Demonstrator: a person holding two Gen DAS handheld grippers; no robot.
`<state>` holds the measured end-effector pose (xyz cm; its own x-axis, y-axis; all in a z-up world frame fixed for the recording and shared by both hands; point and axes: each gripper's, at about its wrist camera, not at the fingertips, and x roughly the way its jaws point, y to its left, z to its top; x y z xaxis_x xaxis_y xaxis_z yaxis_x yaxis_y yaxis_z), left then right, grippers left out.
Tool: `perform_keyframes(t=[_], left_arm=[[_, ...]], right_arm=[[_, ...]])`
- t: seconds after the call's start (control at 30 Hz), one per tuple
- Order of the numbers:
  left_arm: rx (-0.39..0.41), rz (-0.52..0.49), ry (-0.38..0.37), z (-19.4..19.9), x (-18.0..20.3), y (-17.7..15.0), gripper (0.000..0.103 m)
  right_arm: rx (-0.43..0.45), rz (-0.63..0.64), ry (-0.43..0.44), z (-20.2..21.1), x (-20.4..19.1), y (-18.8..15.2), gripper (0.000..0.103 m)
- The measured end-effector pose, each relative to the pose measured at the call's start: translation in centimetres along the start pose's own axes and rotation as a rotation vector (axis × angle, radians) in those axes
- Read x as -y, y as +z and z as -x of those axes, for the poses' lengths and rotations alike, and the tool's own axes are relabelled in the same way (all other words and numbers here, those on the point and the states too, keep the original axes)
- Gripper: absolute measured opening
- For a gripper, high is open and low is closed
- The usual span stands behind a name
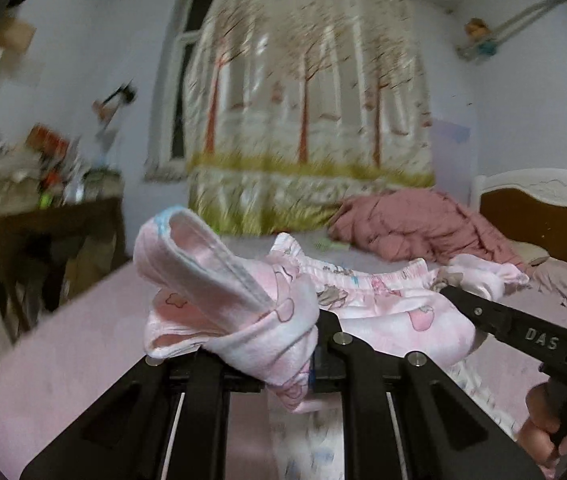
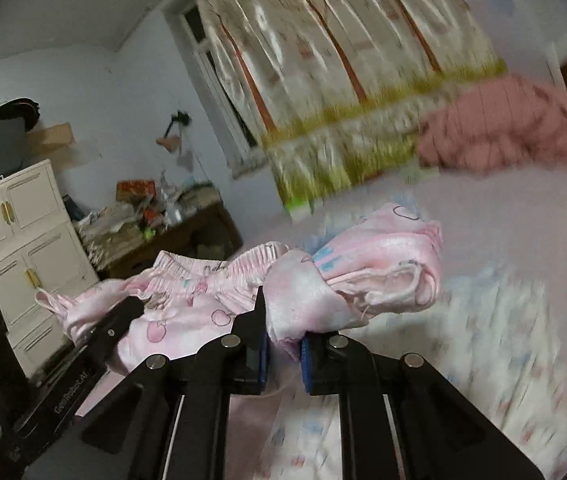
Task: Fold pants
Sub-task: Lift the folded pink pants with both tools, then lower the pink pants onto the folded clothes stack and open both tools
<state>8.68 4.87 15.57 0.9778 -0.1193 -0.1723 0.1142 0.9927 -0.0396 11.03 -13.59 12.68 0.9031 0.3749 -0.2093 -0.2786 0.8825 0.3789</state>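
A bed (image 1: 63, 344) with a pale pink sheet spread below and beyond both tongs, with a heaped dusty-pink quilt (image 1: 415, 224) far ahead and to the right of the left tongs, near a wooden headboard (image 1: 535, 208). A tree-printed curtain (image 1: 307, 92) hung over the window straight ahead of them, and a cluttered dark table (image 2: 171, 236) and a cream cabinet (image 2: 15, 240) stood off to the left of the right tongs. The pink pants (image 1: 383, 304), printed with small cartoon figures, hung lifted above the bed, stretched between the two tongs with the gathered elastic waistband uppermost; their long axis ran crosswise from one pair of tongs to the other, and the rest of the fabric drooped below the tips toward the sheet. The left tongs (image 1: 315, 364) were clenched on a bunched end of the pants, a loop of hem flopping up and left of the tips. The right tongs (image 2: 285, 350) were likewise clenched on the opposite bunched end, fabric spilling rightward past the blue pads (image 2: 305, 364). A hand (image 1: 551, 432) gripped the right tongs' handle.
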Motion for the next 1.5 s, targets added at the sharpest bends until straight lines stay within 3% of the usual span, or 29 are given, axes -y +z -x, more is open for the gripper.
perform_keyframes(t=[0.13,0.27,0.4,0.5,0.63,0.8,0.9,1.03,1.1,1.23,1.37,1.4,1.47,1.5], left_arm=[[0.057,-0.027,-0.041,-3.0,1.1,5.0,0.013],[0.084,-0.062,-0.039,-8.6,1.8,8.5,0.013],[0.118,-0.102,-0.034,-15.6,1.8,9.9,0.014],[0.108,-0.109,-0.037,-21.2,1.1,9.1,0.013],[0.063,-0.059,-0.069,-27.3,-0.3,5.9,0.013],[-0.063,-0.056,-0.063,-33.7,-1.0,0.3,0.013],[-0.117,0.022,-0.078,-35.6,-2.0,-3.3,0.014],[-0.302,-0.015,-0.023,-39.7,-1.9,-6.9,0.015],[-0.369,-0.012,0.000,-40.8,-1.9,-8.0,0.021],[-0.379,0.007,-0.012,-40.8,-2.0,-8.0,0.031],[-0.352,0.002,0.037,-40.0,-2.5,-7.5,0.075],[-0.330,-0.009,0.062,-39.6,-2.6,-7.2,0.081],[-0.287,-0.021,0.077,-38.9,-3.0,-6.4,0.083],[-0.276,-0.016,0.073,-38.8,-3.3,-5.9,0.084]], right_arm=[[0.088,0.075,-0.040,-0.4,-0.5,5.2,0.012],[0.182,0.167,-0.097,-2.8,-0.9,10.4,0.012],[0.224,0.198,-0.140,-8.2,0.6,14.6,0.012],[0.224,0.214,-0.169,-13.5,2.7,16.0,0.012],[0.182,0.220,-0.188,-20.8,6.0,15.2,0.012],[0.093,0.305,-0.261,-28.4,8.9,10.7,0.012],[0.027,0.280,-0.271,-32.2,11.1,8.0,0.012],[-0.108,0.207,-0.273,-36.8,14.8,4.6,0.012],[-0.176,0.182,-0.304,-38.9,16.3,3.1,0.012],[-0.207,0.110,-0.291,-39.4,17.9,2.5,0.014],[-0.212,0.103,-0.288,-39.2,18.2,2.7,0.020],[-0.213,0.102,-0.296,-38.9,18.1,3.0,0.026],[-0.202,0.104,-0.314,-38.0,17.9,3.8,0.038],[-0.182,0.107,-0.340,-36.9,17.7,4.4,0.058]])
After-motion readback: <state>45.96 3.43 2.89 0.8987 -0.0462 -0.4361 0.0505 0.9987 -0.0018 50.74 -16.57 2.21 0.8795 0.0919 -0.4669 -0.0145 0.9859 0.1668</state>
